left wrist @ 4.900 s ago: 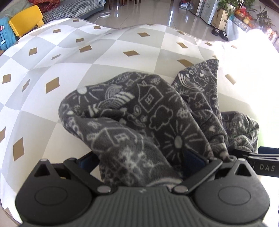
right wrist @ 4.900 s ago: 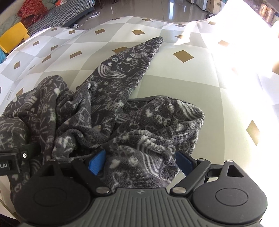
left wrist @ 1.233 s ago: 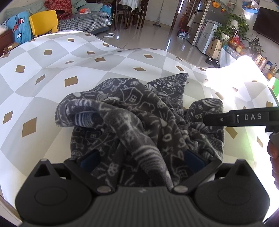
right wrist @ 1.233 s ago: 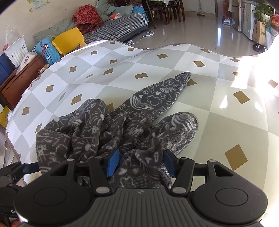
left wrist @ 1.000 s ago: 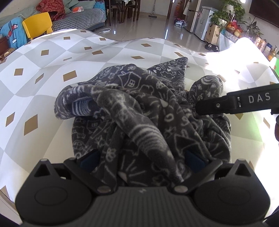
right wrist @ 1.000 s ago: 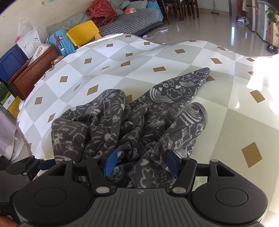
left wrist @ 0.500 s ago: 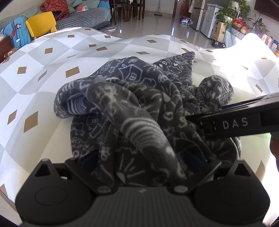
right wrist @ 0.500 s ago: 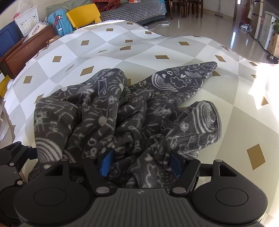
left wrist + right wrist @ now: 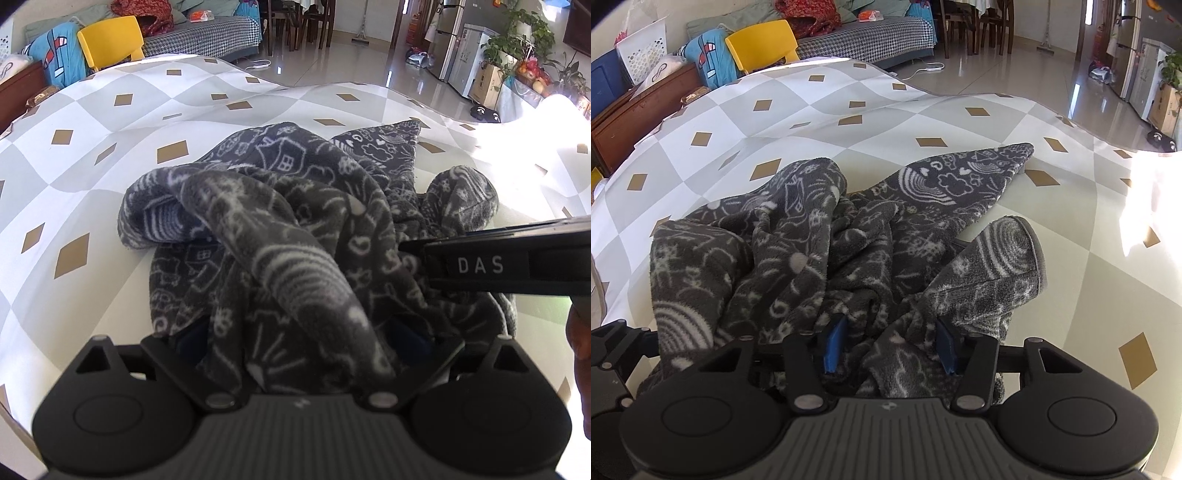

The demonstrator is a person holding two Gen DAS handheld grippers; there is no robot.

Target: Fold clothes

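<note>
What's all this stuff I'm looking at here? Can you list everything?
Dark grey fleece garment with white doodle print: one, crumpled, middle of the table.
Checked grey-and-white tablecloth with tan diamonds: one, covering the table.
Yellow plastic chair: one, behind the table.
Houndstooth sofa: one, far back, clothes piled on it.
White perforated basket: one, far left.
Potted plants: several, green, far right.
Left tool: black, fabric bunched between its fingers.
Right tool: black with blue pads, fabric between them.

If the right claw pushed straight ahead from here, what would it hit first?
The right claw already has the grey fleece garment bunched between its pads, so it would plough further into that heap; the checked tablecloth lies beyond.
</note>
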